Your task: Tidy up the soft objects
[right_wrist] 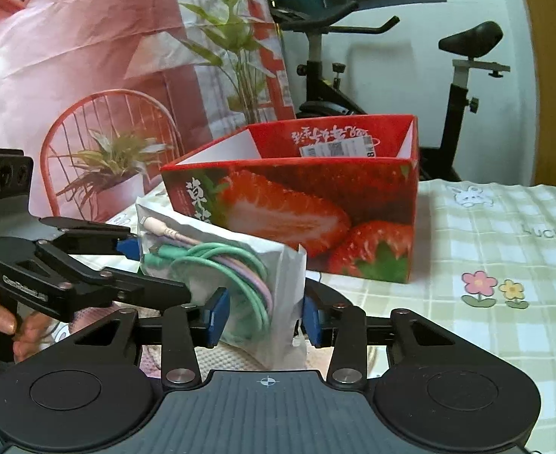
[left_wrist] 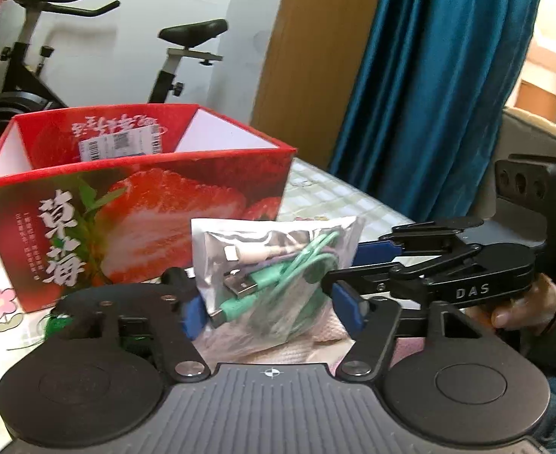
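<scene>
A clear plastic bag of coiled green, purple and pink cables [left_wrist: 274, 276] is held up above the table, in front of the red strawberry box [left_wrist: 137, 208]. My left gripper [left_wrist: 270, 310] is closed on the bag's lower part, blue pads on both sides. My right gripper comes in from the right in the left wrist view [left_wrist: 338, 268] and is closed on the same bag. In the right wrist view the bag [right_wrist: 236, 280] sits between my right gripper's pads [right_wrist: 262, 317], with the left gripper [right_wrist: 153, 265] at its left edge. The box [right_wrist: 300, 204] is open-topped.
A checked tablecloth with flower prints [right_wrist: 497, 265] covers the table. A pink knitted item [left_wrist: 327, 333] lies under the bag. An exercise bike [left_wrist: 88, 56] stands behind the box, a blue curtain [left_wrist: 429, 94] at right, and a printed backdrop [right_wrist: 88, 75] at left.
</scene>
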Demonstrator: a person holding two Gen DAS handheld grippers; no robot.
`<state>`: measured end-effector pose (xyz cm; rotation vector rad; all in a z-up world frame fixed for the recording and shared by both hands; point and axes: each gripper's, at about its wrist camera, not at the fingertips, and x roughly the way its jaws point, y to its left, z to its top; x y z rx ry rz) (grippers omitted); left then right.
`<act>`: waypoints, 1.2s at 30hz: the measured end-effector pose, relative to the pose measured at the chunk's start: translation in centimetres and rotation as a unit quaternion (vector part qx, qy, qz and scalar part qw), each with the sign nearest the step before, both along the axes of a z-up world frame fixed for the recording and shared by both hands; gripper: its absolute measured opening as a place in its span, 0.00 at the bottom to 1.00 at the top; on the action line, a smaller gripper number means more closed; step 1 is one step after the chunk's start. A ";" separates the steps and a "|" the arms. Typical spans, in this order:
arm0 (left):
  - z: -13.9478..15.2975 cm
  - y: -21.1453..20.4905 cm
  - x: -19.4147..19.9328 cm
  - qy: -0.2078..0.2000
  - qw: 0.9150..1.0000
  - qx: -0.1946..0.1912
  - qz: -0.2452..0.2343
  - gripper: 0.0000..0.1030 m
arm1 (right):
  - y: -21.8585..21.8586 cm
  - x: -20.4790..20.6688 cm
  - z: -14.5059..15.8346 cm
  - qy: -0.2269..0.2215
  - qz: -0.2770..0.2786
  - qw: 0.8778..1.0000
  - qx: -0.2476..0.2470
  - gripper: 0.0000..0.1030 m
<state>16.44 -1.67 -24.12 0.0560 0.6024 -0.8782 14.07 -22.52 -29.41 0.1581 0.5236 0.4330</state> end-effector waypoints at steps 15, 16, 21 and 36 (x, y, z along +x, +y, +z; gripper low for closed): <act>-1.9 3.1 0.0 0.066 0.989 -0.040 0.128 0.45 | 1.7 1.5 -1.5 0.003 -0.001 0.999 0.036 0.14; -1.9 3.3 -0.3 0.068 0.988 -0.042 0.135 0.45 | 1.7 1.5 -1.5 0.004 -0.006 0.999 0.036 0.12; -1.9 4.2 -1.2 0.077 0.984 -0.056 0.151 0.45 | 1.4 1.4 -1.7 0.004 -0.016 0.999 0.044 0.11; 0.9 4.6 -1.9 0.049 0.983 -0.072 0.163 0.35 | 1.0 0.8 -0.2 -0.012 -0.028 0.998 0.058 0.10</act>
